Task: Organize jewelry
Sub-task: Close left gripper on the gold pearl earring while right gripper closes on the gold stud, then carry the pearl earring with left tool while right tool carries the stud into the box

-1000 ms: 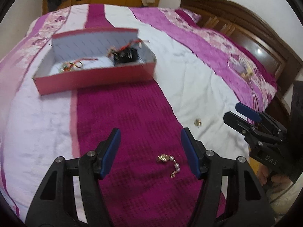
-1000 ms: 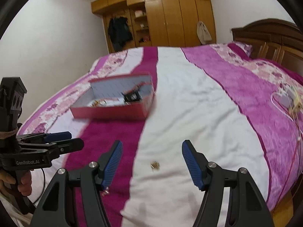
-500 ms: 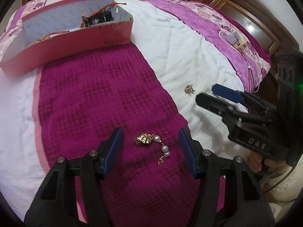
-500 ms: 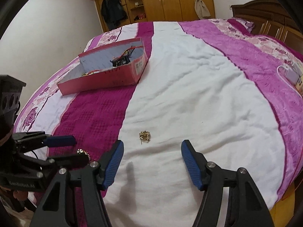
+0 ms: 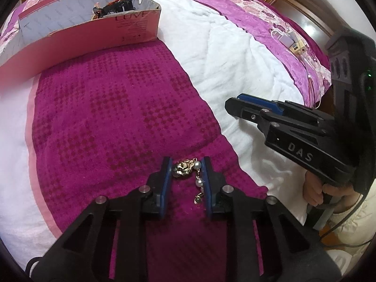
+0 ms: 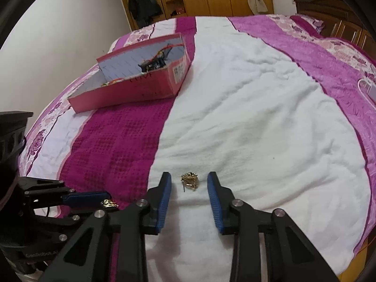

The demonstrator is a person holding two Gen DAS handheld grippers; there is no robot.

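On the bed (image 5: 98,108), the left hand-held gripper (image 5: 185,164) is clamped on the pearl earring (image 5: 185,168) (magenta stripe), while the right hand-held gripper (image 6: 189,183), fingers apart, brackets the gold stud (image 6: 189,181), untouched, on white fabric.

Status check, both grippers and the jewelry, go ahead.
Left gripper fingers pinching gold pearl piece. Right gripper open, straddling gold earring. Pink box ahead, path clear.

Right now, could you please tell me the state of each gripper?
Left gripper: closed around the gold and pearl piece, which lies on the bed.
Right gripper: open, straddling the small gold earring, not touching it.
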